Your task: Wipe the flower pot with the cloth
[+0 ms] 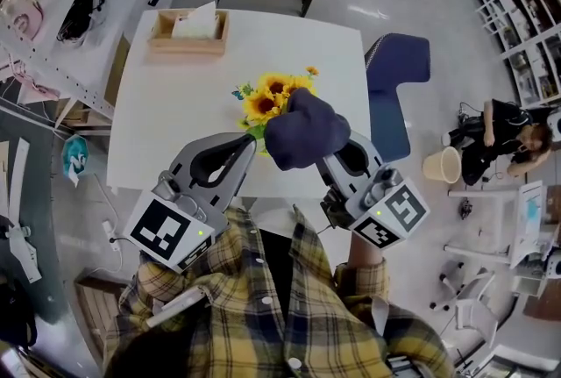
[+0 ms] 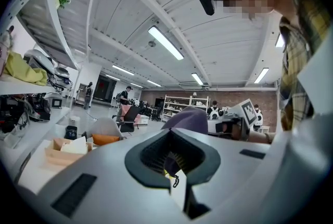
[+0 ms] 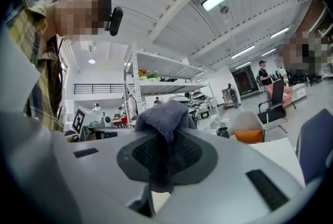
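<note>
Flower pot is hidden under its sunflowers (image 1: 267, 100), near the tabletop (image 1: 175, 104) edge in the head view; the dark cloth (image 1: 305, 132) covers them. In the left gripper view, the left claw (image 2: 174, 160) is clenched, with nothing clearly held. In the right gripper view, the right claw (image 3: 161, 158) is grasping the cloth. I fear a blind wipe may crush the blooms or push the pot off.

no word, number or brand can be read anywhere; the left tool (image 1: 248, 145) and the right tool (image 1: 337, 150) carry only black-and-white square patterns.
</note>
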Demonstrator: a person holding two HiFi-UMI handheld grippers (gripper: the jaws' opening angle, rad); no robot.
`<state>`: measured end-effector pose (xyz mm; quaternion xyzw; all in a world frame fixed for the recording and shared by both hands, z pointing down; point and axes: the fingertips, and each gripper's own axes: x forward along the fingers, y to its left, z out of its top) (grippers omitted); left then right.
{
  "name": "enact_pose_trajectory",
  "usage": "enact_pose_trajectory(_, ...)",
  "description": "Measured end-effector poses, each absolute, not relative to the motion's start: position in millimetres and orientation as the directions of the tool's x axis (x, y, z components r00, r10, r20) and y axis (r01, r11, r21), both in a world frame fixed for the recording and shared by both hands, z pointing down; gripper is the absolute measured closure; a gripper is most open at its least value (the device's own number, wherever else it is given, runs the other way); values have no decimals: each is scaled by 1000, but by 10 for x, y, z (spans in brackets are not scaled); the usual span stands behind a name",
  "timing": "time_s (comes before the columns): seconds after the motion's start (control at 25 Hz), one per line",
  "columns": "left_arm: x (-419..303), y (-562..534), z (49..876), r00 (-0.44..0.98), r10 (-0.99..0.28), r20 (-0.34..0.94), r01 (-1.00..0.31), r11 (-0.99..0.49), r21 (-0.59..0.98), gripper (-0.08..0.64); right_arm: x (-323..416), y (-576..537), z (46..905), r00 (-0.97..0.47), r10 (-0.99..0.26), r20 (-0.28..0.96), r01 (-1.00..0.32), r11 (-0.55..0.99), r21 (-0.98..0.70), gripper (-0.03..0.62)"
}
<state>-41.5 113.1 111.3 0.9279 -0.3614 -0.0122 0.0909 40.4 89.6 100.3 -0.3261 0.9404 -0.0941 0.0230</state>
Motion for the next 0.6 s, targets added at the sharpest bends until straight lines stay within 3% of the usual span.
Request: enact_pose_trajectory(0.6, -549, 1053, 1228, 744, -666, 52, -663, -727, 178, 551, 255, 835, 1094, -785, -618, 40, -613, 767, -188, 565)
